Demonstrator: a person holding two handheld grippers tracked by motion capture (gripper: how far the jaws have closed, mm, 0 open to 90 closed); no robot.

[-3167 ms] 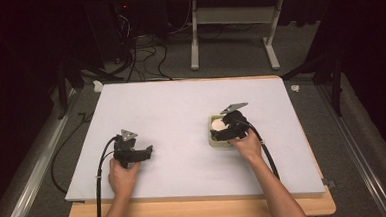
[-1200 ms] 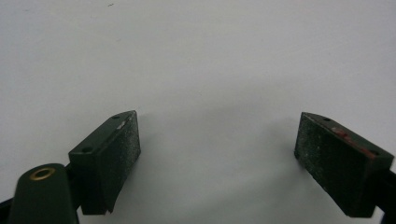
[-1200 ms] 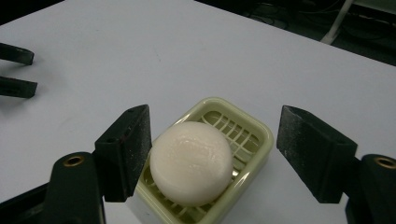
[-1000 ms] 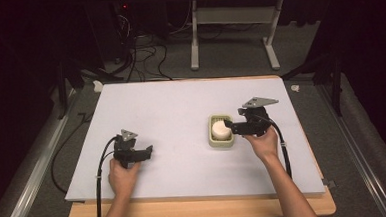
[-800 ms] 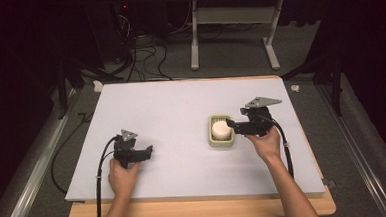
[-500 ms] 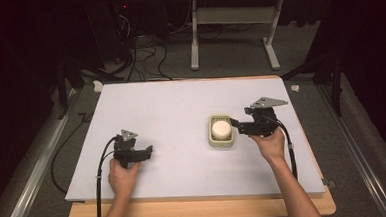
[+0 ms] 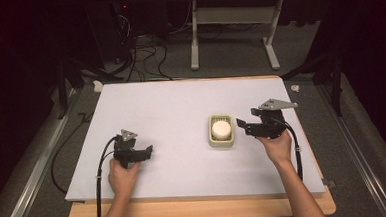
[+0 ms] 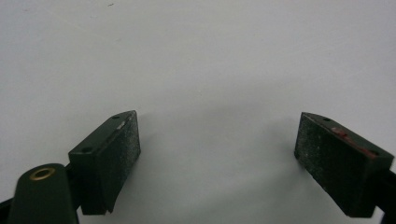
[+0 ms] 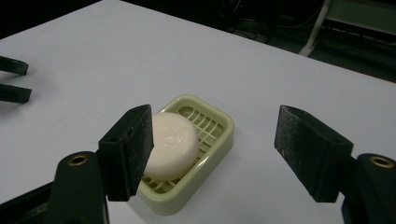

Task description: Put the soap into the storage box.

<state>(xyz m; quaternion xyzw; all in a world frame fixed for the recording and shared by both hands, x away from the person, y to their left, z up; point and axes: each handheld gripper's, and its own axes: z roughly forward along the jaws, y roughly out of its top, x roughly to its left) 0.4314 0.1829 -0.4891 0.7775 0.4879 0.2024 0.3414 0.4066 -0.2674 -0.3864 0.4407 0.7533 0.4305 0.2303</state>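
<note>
Right gripper (image 7: 241, 124) withdrawn; soap dish (image 7: 221, 131) clear.

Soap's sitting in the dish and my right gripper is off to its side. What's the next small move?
Probably draw the right gripper further clear. The soap lies flat in the soap dish, and the jaws, which have just been closing, stand apart with nothing between them, so the placing looks done.

The left tool (image 8: 217, 154) hovers with its jaws wide apart over the bare white table (image 8: 210, 60).
</note>
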